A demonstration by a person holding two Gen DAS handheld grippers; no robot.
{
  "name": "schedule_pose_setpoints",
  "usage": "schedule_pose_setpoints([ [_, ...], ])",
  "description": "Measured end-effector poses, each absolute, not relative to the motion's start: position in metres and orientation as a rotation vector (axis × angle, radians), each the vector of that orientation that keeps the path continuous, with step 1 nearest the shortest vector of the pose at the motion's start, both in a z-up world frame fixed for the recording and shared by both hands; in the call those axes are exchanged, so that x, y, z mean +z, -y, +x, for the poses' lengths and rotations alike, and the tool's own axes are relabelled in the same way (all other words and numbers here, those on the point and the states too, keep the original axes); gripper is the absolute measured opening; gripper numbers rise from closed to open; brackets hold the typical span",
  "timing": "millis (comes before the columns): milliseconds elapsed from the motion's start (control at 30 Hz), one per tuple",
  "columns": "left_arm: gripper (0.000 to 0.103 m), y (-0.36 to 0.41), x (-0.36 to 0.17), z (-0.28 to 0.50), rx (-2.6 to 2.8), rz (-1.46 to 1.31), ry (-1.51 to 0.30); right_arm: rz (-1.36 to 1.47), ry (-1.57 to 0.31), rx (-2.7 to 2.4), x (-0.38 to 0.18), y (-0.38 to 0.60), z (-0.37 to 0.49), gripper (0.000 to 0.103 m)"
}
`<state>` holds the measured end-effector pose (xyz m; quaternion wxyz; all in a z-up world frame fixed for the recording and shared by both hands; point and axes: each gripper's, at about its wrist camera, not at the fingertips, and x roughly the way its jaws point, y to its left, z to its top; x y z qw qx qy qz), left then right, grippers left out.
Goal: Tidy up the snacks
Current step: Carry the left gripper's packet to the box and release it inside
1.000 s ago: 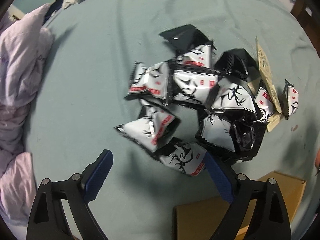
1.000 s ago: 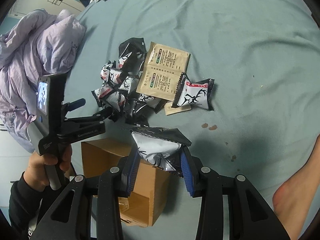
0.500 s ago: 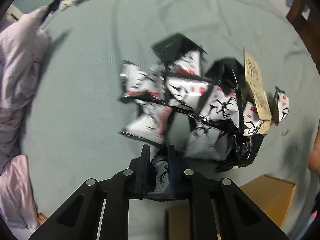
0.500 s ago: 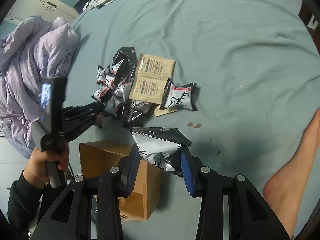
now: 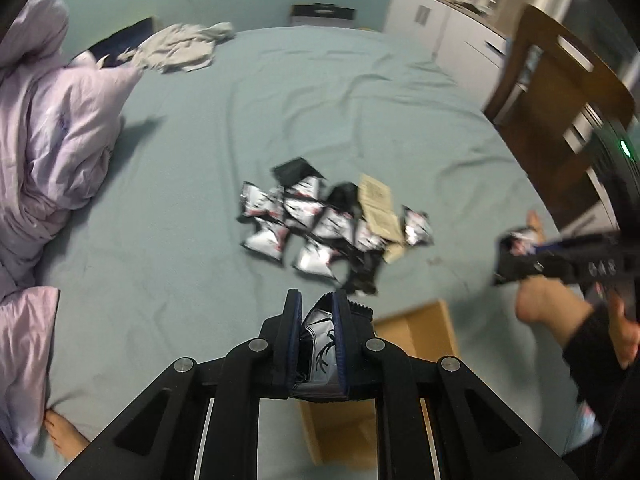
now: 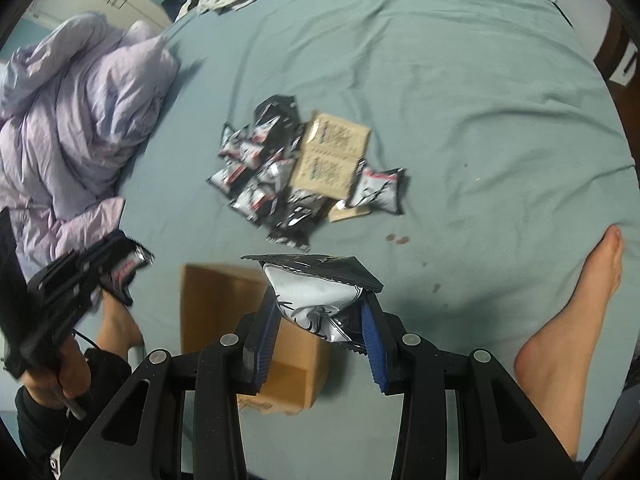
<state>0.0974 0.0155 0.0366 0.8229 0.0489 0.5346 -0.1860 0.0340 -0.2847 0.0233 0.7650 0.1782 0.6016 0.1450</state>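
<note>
Bed: we see the teal sheet (image 5: 320, 92) with the box as our landmark; it bears everything else.
Box (image 6: 224, 300): cardboard, open at the top, on the sheet just below both grippers; we cannot see whether any packets lie inside it.
Pile (image 5: 320, 224): the remaining snack packets and one tan sachet (image 6: 334, 156) lie beyond the box, well apart from the quilt (image 5: 60, 128); a second ago our left gripper stood open right at its near edge.
Left gripper (image 5: 316, 312): since then it has clamped onto one black-and-white packet (image 5: 320, 344) and lifted it off the pile, so it now hangs over the box.
Right gripper (image 6: 320, 312): clenched as before on its own packet (image 6: 316, 292), also over the box.
Meaning: we judge two packets ready to drop in, with most of the pile still to sort.
</note>
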Motion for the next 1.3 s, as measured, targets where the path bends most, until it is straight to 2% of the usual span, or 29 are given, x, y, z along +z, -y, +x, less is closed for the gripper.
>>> schedule_pose_setpoints([
  [300, 0.014, 0.04, -0.004, 0.053, -0.431, 0.382, -1.12, 0.26, -1.355, 0.336, 0.027, 0.252, 0.019, 0.038],
  [767, 0.015, 0.068, -0.072, 0.069, -0.273, 0.648, -1.063, 0.262, -1.37, 0.326, 0.008, 0.27, 0.013, 0.038],
  [1100, 0.017, 0.071, -0.075, 0.077, -0.254, 0.652, -1.039, 0.274, -1.39, 0.33, -0.008, 0.274, 0.016, 0.038],
  [1267, 0.022, 0.07, -0.07, 0.076, -0.297, 0.608, -1.065, 0.272, -1.38, 0.315, -0.004, 0.275, 0.016, 0.038],
  [1300, 0.027, 0.069, -0.068, 0.075, -0.32, 0.592, -1.081, 0.272, -1.377, 0.312, -0.002, 0.275, 0.016, 0.038],
])
